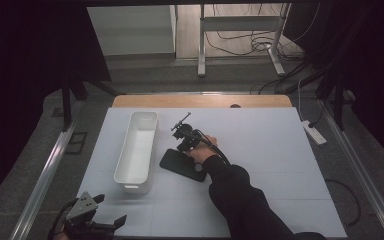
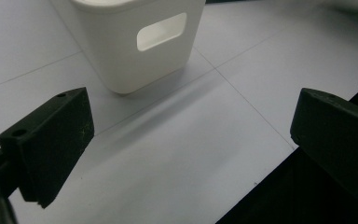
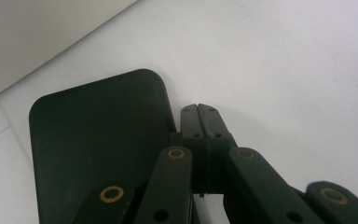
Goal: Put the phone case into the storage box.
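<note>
Overhead, right tool (image 1: 186, 131) sits at the far edge of a flat black pad (image 1: 182, 165) mid-tabletop (image 1: 280, 150), just right of the white bin (image 1: 137, 150). Left tool (image 1: 92, 220) rests at the near left corner, well apart from the pad. Left gripper view: jaws wide apart, nothing between, bin (image 2: 140, 42) end wall ahead. Right gripper view: right tool (image 3: 199, 109) jaws pressed together, empty, tips just beside the pad (image 3: 98, 140) edge.
</note>
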`<move>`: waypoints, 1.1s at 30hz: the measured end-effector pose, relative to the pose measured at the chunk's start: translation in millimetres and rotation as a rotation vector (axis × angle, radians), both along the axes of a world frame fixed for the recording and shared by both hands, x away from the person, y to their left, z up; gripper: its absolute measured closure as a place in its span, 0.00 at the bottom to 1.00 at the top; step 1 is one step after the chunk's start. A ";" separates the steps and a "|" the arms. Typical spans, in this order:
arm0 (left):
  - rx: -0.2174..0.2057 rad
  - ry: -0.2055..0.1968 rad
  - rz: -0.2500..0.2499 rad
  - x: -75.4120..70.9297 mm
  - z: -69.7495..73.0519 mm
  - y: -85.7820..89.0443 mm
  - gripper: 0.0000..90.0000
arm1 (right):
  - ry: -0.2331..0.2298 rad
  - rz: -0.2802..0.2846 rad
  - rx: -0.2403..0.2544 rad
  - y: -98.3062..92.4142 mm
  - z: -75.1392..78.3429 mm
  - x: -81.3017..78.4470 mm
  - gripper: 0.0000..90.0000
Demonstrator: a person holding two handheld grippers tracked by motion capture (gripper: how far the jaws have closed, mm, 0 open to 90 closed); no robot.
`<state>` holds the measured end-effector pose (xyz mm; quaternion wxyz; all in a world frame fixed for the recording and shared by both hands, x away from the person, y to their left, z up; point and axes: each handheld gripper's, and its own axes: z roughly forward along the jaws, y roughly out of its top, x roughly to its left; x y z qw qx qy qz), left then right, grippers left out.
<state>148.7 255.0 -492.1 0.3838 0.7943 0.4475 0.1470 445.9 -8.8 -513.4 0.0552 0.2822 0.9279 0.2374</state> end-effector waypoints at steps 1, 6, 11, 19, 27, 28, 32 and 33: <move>0.000 0.000 0.000 0.0 0.0 -0.1 0.00 | 0.002 0.005 0.000 0.1 0.0 -1.7 1.00; 0.002 0.001 0.000 0.1 -0.1 -0.2 0.00 | 0.007 0.030 0.001 0.0 -0.1 -9.9 1.00; 0.003 0.002 0.000 0.3 -0.1 -0.4 0.00 | 0.011 0.045 0.006 -1.1 -0.4 -17.8 1.00; 0.004 0.006 0.002 0.5 -0.1 -0.9 0.00 | 0.022 0.091 -0.003 -1.8 0.0 -33.3 1.00; 0.005 0.006 0.002 0.5 -0.2 -1.0 0.01 | 0.019 0.109 0.015 6.3 -1.9 -41.2 1.00; 0.004 0.006 0.002 0.5 -0.2 -0.9 0.01 | 0.016 0.113 0.017 8.4 -2.0 -42.4 1.00; 0.005 0.005 0.002 0.4 -0.2 -1.1 0.01 | 0.024 0.117 0.028 14.2 -2.8 -45.5 1.00; 0.005 0.004 0.002 0.4 -0.2 -1.1 0.01 | 0.026 0.124 0.033 16.6 -2.9 -46.8 1.00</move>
